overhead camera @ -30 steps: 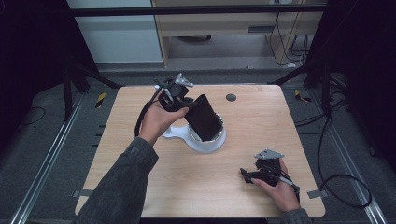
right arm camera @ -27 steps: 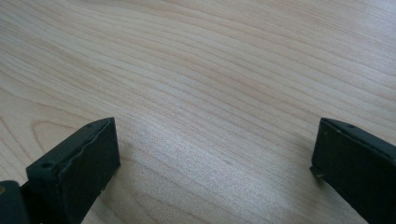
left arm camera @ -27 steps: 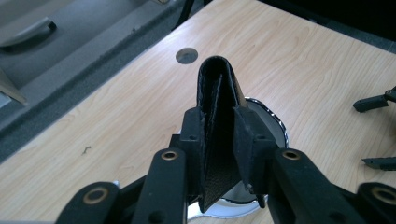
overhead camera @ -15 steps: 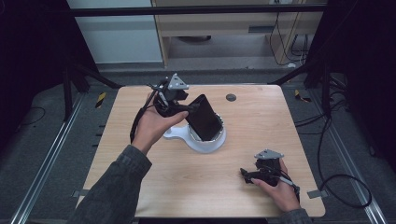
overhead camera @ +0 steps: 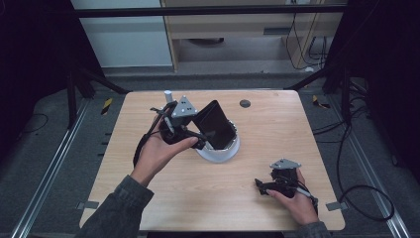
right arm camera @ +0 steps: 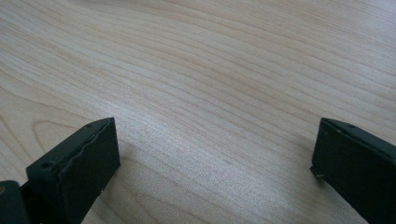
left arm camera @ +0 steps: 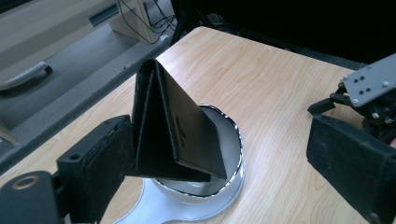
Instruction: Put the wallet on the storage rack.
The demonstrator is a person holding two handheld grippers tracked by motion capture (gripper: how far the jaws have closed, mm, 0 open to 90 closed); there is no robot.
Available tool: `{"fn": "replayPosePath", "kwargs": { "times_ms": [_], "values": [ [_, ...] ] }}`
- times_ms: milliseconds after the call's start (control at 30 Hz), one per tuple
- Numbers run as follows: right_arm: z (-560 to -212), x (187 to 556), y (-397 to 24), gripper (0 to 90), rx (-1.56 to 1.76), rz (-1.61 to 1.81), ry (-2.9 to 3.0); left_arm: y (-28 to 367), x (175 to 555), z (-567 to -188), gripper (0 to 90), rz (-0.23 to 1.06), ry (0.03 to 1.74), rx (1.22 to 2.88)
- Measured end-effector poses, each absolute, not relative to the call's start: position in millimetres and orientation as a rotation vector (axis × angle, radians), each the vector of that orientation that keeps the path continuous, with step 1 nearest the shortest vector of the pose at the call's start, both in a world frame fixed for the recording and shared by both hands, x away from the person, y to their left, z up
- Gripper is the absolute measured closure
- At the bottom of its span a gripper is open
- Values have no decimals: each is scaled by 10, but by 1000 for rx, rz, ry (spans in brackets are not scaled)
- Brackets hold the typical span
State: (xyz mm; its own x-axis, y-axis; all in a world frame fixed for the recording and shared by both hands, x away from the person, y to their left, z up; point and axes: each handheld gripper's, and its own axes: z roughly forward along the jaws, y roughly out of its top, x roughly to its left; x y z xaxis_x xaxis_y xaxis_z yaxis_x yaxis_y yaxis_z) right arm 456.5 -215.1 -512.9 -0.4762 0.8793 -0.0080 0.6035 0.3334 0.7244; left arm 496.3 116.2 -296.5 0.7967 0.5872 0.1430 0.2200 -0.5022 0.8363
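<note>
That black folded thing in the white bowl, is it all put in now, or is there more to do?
Nearly done, it seems. The black folded case stands tilted with its lower end inside the white bowl. The left gripper is open around it: one jaw sits by its edge, the other well clear. Left to do: probably just moving that gripper away. The right gripper rests open on the table.

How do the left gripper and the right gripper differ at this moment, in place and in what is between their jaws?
The left gripper is raised at the white bowl, while the right gripper lies low near the table's front right corner. A black folded wallet leaning in the bowl touches one left jaw; between the right jaws is bare wood. Both are open, and a hand holds each.
</note>
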Motion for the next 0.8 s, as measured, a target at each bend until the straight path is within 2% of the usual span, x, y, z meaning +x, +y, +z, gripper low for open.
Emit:
{"fn": "replayPosePath", "kwargs": {
  "times_ms": [800],
  "values": [
    [-5128,4553,-2148,10,1316,940,2200,1363,4550,-3586,46,438,616,2106]
  ]
}}
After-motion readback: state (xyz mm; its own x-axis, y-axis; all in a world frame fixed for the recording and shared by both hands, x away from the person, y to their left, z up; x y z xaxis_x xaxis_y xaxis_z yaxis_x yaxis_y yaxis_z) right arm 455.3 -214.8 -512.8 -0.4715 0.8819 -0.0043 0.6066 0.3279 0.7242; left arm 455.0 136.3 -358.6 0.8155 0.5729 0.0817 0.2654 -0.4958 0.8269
